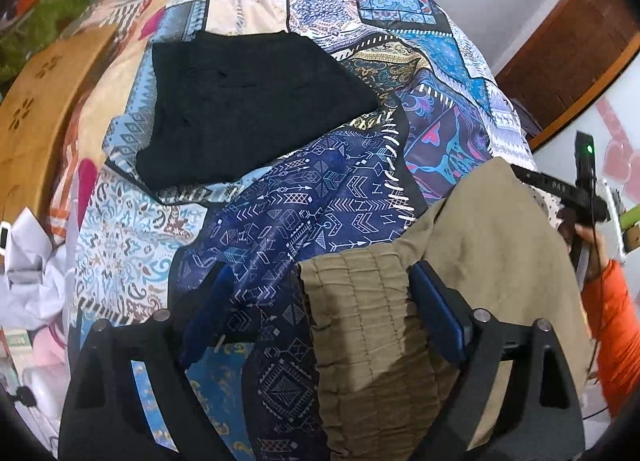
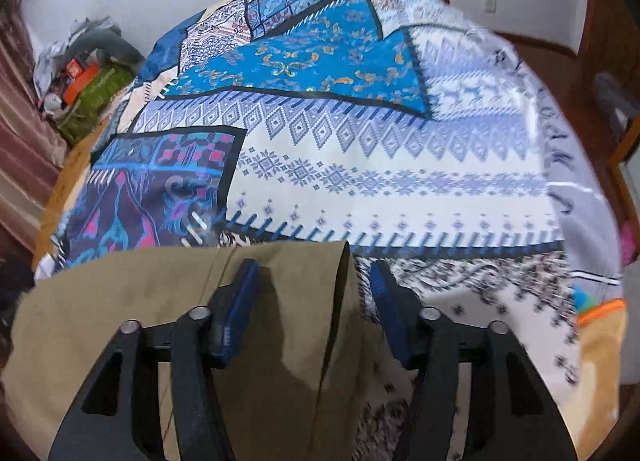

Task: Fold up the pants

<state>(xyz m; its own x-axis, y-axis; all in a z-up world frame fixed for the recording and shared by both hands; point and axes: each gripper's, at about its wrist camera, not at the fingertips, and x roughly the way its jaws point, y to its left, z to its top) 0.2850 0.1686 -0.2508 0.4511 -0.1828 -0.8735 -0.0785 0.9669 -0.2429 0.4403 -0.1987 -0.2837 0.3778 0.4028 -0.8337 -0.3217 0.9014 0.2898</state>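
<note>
Khaki pants [image 1: 472,261] lie on the patterned bedspread [image 1: 280,201]. Their gathered elastic waistband [image 1: 360,301] sits between the blue pads of my left gripper [image 1: 320,281], which is open around the waistband's left corner. In the right wrist view the pants' other end [image 2: 160,293] lies under my right gripper [image 2: 316,273], which is open, its jaws straddling the cloth's right edge. The right gripper also shows in the left wrist view [image 1: 584,181], held by a hand in an orange sleeve.
A black folded garment [image 1: 248,109] lies further up the bed. A wooden bed frame [image 1: 36,113] runs along the left. Crumpled white cloth [image 1: 32,273] is at the lower left. Clutter [image 2: 88,77] sits by the far wall.
</note>
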